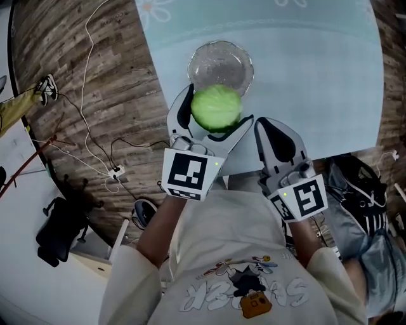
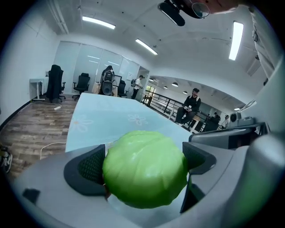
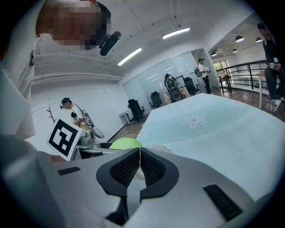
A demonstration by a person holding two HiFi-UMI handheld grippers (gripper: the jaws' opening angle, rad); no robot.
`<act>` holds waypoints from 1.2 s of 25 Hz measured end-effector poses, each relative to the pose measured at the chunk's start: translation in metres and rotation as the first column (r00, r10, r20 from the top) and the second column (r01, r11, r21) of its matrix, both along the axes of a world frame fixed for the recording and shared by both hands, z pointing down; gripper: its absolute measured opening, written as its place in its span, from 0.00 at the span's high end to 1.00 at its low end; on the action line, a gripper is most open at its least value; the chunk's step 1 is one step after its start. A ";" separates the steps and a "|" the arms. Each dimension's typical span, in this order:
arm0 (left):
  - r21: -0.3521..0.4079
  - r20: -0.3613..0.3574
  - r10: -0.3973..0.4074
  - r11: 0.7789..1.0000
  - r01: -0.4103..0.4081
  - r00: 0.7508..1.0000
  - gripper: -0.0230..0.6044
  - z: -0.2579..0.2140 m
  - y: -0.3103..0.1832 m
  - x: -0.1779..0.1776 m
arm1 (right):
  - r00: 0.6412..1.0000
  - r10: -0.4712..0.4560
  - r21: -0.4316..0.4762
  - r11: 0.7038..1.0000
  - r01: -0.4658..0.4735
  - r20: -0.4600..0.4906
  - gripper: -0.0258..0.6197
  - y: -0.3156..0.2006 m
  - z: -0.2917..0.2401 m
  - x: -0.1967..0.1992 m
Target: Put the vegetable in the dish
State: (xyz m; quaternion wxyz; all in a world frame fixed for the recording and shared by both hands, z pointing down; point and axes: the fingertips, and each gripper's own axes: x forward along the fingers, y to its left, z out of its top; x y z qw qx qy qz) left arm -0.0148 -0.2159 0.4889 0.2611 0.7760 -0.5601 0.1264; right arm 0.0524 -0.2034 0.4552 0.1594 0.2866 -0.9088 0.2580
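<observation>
A round green cabbage (image 1: 216,108) sits between the jaws of my left gripper (image 1: 214,118), which is shut on it and holds it above the table's near edge. In the left gripper view the cabbage (image 2: 145,168) fills the gap between both pads. A clear glass dish (image 1: 221,65) stands on the pale blue table (image 1: 317,76) just beyond the cabbage. My right gripper (image 1: 271,133) is shut with nothing in it, to the right of the left one; its pads (image 3: 151,167) meet, and the cabbage (image 3: 125,143) and dish rim (image 3: 156,148) show past them.
The table has a faint flower print (image 1: 155,9) and ends near my body. Cables and a power strip (image 1: 114,172) lie on the wooden floor at left, with a black chair base (image 1: 60,228). A grey bag (image 1: 361,203) lies at right. People stand in the distance.
</observation>
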 end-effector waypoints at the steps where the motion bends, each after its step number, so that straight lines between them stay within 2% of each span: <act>1: -0.017 -0.001 -0.001 1.000 0.001 1.000 0.09 0.008 -0.002 0.001 | 1.000 -0.001 -0.003 1.000 0.001 -0.001 0.92 -0.003 0.004 -0.002; 5: -0.083 0.029 0.011 0.997 -0.009 1.000 0.09 0.038 -0.007 0.008 | 1.000 0.022 -0.032 0.999 -0.022 0.000 0.92 -0.009 0.018 0.002; 12: -0.144 0.069 0.028 0.989 -0.018 0.997 0.09 0.068 -0.027 0.002 | 0.998 0.065 -0.080 0.995 -0.066 -0.010 0.92 -0.024 0.042 0.006; 18: -0.272 0.082 0.000 0.962 0.022 0.997 0.09 0.091 -0.039 -0.003 | 0.995 0.101 -0.112 0.989 -0.102 -0.017 0.92 -0.035 0.052 0.013; 22: -0.318 0.098 0.000 0.947 0.031 0.995 0.09 0.104 -0.048 0.002 | 0.993 0.118 -0.120 0.986 -0.119 -0.015 0.92 -0.038 0.058 0.024; 25: -0.315 0.097 -0.017 0.948 0.047 0.995 0.09 0.103 -0.054 0.000 | 0.991 0.133 -0.127 0.983 -0.134 -0.014 0.92 -0.039 0.057 0.028; 30: -0.214 0.127 -0.058 0.973 0.084 0.990 0.09 0.078 -0.070 -0.007 | 0.989 0.149 -0.131 0.980 -0.149 -0.010 0.92 -0.043 0.055 0.034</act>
